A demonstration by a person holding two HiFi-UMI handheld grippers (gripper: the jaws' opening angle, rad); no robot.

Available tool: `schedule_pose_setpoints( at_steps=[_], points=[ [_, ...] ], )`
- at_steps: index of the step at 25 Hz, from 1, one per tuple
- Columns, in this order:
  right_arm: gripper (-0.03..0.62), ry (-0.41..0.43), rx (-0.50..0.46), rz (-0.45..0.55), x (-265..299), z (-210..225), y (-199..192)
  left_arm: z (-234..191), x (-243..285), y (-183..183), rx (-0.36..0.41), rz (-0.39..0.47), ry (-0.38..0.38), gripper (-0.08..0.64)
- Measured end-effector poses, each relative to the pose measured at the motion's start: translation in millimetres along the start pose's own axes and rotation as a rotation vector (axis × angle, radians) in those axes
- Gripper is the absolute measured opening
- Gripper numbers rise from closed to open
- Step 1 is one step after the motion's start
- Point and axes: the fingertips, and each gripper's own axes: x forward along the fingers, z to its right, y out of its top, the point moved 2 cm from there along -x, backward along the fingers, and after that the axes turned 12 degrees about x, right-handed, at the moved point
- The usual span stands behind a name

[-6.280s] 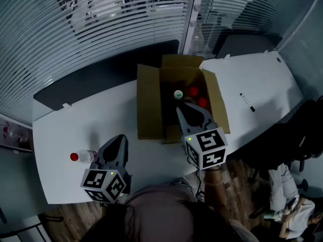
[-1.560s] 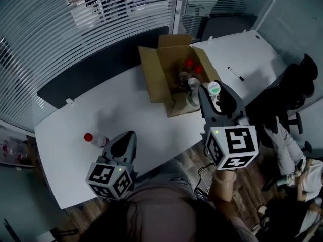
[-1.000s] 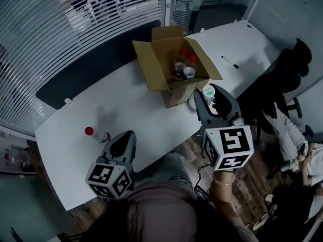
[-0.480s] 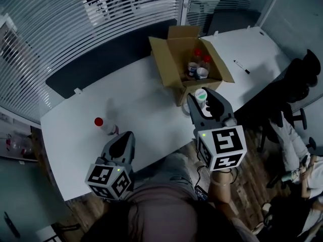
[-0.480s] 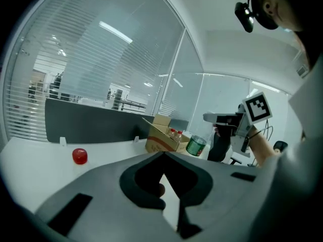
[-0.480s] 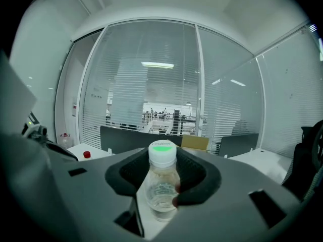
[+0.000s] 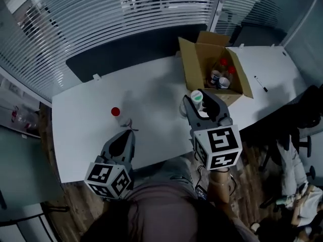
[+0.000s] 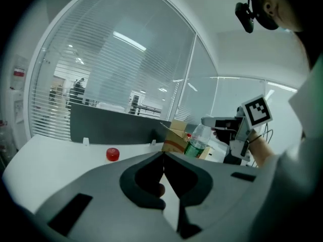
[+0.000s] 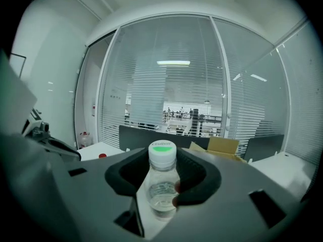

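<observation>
Clamped just under the cap, between the pads of the right gripper [image 7: 198, 101]: a small clear plastic bottle with a green-topped white cap [image 9: 162, 183], upright in the right gripper view. Held over the near part of the long white table [image 7: 151, 92], just short of the open brown cardboard box [image 7: 194, 59]. From the head view, only the cap and a sliver of shoulder to be seen, with the rest covered by the gripper. From the left gripper view, shown tilted, with a green label and the base cut off behind the grey gripper body. No telling whether clear of the tabletop or touching it.

Left gripper [image 7: 126, 135] low at the near-left edge of the table, jaws pressed together with nothing between. Just beyond its tip, standing on the table, a clear bottle with a red cap [image 7: 116, 112]. Body nearly lost against the white surface; only the red cap visible over the gripper in the left gripper view.

Inside the box, more bottles [image 7: 222, 72], two with red caps and two with pale ones, lower parts hidden by the box walls. Right of the box, lying well apart, a black marker pen [image 7: 261, 83]. Along the far edge, a dark panel [image 7: 126, 49], then slatted blinds [image 7: 101, 14]. At the right border, a black chair [image 7: 303, 117], partly cut off.
</observation>
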Motion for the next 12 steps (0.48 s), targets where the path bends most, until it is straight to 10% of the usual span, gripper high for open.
schedule_pose_setpoints(
  at_steps=[12],
  points=[
    [0.178,0.202,-0.038,-0.062,44,-55,-14,-28,-28,-4,-0.053,0.013,0.171,0.009]
  ],
)
